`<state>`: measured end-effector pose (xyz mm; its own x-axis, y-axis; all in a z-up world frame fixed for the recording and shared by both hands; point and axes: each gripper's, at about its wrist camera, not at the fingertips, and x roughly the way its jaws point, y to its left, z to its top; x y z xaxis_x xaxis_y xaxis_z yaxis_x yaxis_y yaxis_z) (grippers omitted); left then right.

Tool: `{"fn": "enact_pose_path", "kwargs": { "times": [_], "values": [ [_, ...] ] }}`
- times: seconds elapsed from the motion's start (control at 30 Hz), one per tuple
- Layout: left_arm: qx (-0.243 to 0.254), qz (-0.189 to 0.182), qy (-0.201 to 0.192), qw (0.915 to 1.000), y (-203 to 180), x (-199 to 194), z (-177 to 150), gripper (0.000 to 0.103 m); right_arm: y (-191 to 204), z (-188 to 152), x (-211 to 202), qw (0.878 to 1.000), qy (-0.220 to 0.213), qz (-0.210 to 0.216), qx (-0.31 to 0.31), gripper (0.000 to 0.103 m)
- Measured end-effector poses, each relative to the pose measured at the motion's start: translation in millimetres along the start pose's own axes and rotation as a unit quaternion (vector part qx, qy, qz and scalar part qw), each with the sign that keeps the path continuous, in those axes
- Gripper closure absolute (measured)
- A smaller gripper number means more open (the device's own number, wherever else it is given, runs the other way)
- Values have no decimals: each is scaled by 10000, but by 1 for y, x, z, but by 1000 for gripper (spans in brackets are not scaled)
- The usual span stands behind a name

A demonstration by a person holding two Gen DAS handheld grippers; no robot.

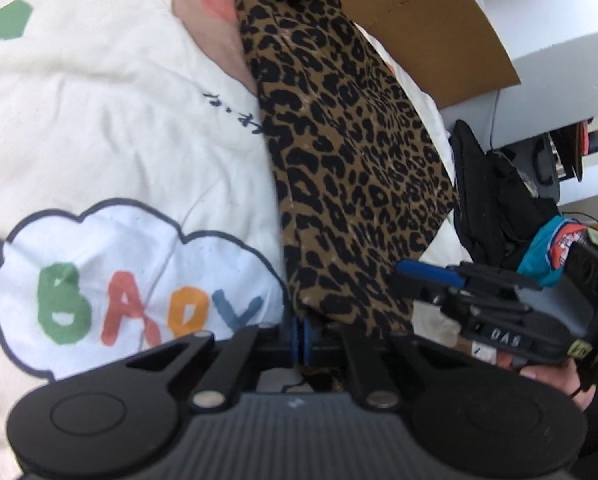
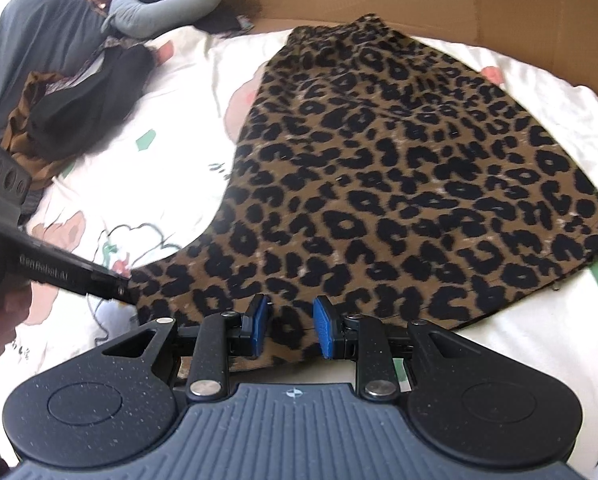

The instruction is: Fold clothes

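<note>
Left gripper (image 1: 303, 334) pinches the near hem of the brown leopard-print fabric skirt (image 2: 399, 168), lifting it to fold. Right gripper (image 2: 287, 326) hovers beside, jaws apart, ready for the other corner.

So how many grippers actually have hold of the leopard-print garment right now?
1. The left gripper is shut on the near hem of the brown-and-black leopard-print garment. The right gripper sits open over that hem, gripping nothing.
</note>
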<state>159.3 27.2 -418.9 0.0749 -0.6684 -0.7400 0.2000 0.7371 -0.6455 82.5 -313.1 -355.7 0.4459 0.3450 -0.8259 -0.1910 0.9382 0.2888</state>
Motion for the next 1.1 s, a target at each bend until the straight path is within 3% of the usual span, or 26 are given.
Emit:
{"fn": "enact_pose_path", "kwargs": {
  "times": [0.2,0.3,0.43,0.57,0.83,1.1],
  "values": [
    [2,307,72,9995,7,-9,-5,101,12,-2,4,9996,118,171,-203,71],
    [109,259,113,9995,5,-19,-9,100,10,-2,3,9997,119,165,-149,71],
    [178,-15,59,9998,-6,-29,-11,77,8,0,1,9998,61,122,-117,71],
    [128,-279,35,9995,-15,-22,-11,61,2,2,-3,10000,-14,41,-36,71],
    [-425,-623,54,9971,-9,0,-8,61,-9,4,-5,9999,-73,-76,91,71],
    [-1143,-1109,-267,9869,-1,18,-10,58,-14,4,-7,9997,-118,-115,172,71]
  ]
}}
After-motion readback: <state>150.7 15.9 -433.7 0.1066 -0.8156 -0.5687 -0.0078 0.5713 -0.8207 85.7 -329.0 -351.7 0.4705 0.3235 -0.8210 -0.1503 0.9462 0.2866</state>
